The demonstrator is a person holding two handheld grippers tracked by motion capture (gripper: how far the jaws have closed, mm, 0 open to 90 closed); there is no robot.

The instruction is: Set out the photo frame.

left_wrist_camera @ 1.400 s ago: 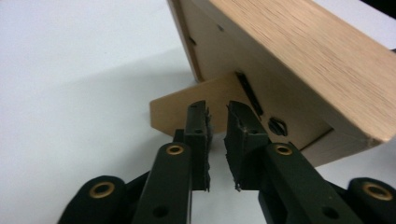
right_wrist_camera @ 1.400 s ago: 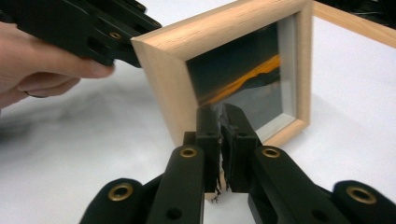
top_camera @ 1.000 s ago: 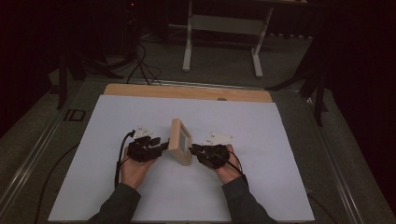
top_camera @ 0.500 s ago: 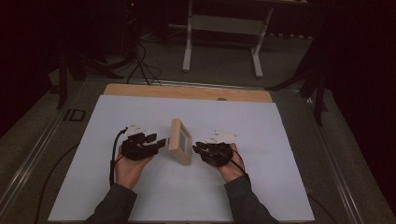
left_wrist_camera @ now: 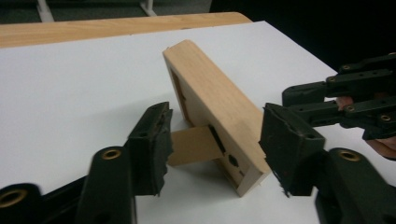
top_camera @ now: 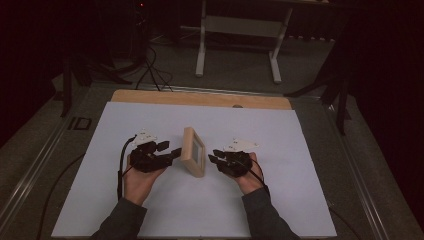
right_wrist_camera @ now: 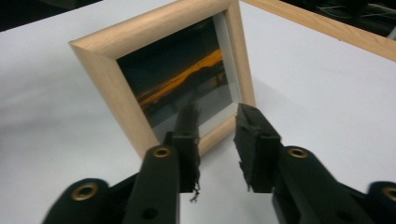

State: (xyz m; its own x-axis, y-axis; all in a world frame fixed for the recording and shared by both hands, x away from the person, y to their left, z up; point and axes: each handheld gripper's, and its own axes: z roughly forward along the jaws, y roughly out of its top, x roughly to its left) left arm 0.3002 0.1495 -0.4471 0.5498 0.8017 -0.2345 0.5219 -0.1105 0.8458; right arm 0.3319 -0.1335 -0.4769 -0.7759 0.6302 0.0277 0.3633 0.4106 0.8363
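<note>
The left gripper [top_camera: 172, 151] is sitting just left of the small light wooden picture frame [top_camera: 193, 151], jaws spread wide and gripping nothing. The frame is standing upright at the middle of the white table sheet [top_camera: 100, 130], propped on its tan back stand [left_wrist_camera: 194, 145]. On the right, the right gripper [top_camera: 214, 155] is hovering near the glass front, jaws parted, also empty.

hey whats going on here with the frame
A person works at a white table with a hand-held gripper in each hand. A small wooden picture frame stands upright between them, propped on its back stand. The left hand-held gripper is open at its back, and the right hand-held gripper is open facing its glass. Neither grips it.
</note>
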